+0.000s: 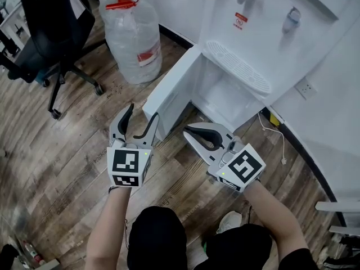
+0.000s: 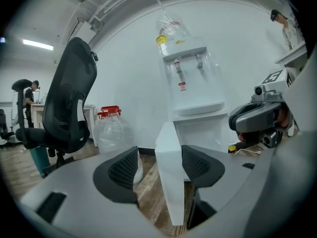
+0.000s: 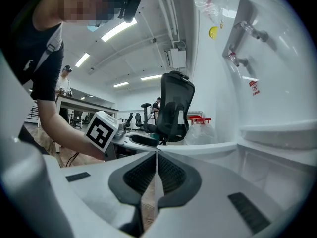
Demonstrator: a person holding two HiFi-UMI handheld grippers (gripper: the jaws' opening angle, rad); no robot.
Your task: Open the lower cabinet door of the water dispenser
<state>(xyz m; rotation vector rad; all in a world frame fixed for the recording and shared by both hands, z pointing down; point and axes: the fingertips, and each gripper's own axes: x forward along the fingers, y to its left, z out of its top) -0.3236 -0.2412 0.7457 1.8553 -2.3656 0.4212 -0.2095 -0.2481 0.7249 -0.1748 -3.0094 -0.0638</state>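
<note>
Head view: the tall white plastic water dispenser stands against the wall on the wood-plank floor. Its flat white lower cabinet door is swung out from the dispenser's base, leaving the white compartment under the drip grille exposed. The left tool is at the door's free edge, on the side away from the dispenser, with its jaws spread. The right tool is in front of the dispenser's open compartment, jaws together. A clear plastic water bottle with a red cap stands to the left of the dispenser, and a black mesh office chair is farther out on that side.

Left gripper view: the jaws stand apart, and the door's edge rises between them, close to the right pad and clear of the left one. Whether the right pad touches it cannot be told. The dispenser's taps show above.

Right gripper view: the dark ribbed pads meet, with nothing between them, and the dispenser fills the right side.
</note>
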